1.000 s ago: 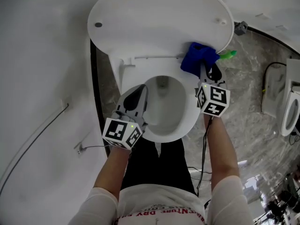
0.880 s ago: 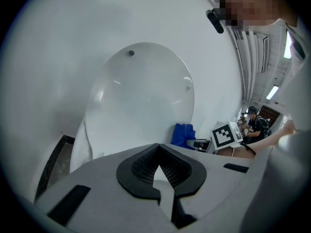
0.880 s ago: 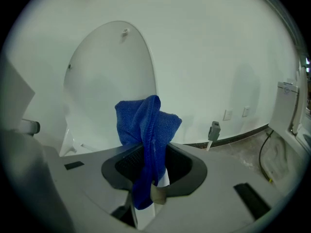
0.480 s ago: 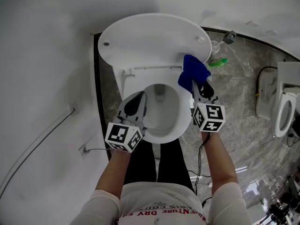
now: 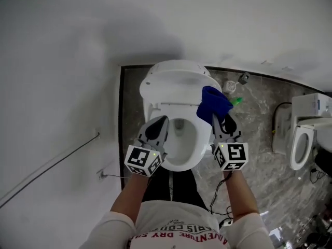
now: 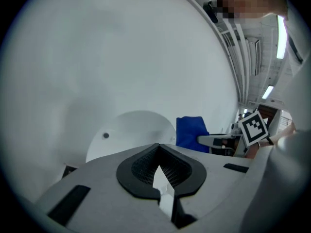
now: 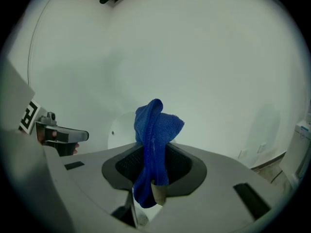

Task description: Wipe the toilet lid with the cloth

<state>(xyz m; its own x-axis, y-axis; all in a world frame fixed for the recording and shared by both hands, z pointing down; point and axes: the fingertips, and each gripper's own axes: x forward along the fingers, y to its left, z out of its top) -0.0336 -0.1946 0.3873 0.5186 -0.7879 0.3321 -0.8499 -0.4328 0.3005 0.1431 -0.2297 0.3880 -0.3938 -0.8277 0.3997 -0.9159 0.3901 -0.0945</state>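
The white toilet stands below me with its lid [image 5: 175, 77] raised against the wall and the seat and bowl [image 5: 181, 145] open. My right gripper [image 5: 216, 117] is shut on a blue cloth [image 5: 213, 102], held in the air over the bowl's right side, apart from the lid. In the right gripper view the cloth [image 7: 154, 129] sticks up from between the shut jaws [image 7: 155, 154]. My left gripper [image 5: 161, 120] hovers over the bowl's left side, shut and empty. In the left gripper view its jaws [image 6: 158, 150] meet, with the lid [image 6: 130, 131] and cloth [image 6: 190, 132] beyond.
A white wall fills the left and top. A second toilet [image 5: 305, 135] stands at the right on the marble floor [image 5: 259, 139]. A green object [image 5: 236, 101] and a small fitting [image 5: 242, 78] lie right of the lid. A cable [image 5: 52, 166] runs along the wall.
Both grippers have risen well above the toilet, which now looks smaller and farther off. The blue cloth went up with the right gripper, away from the lid hinge area.
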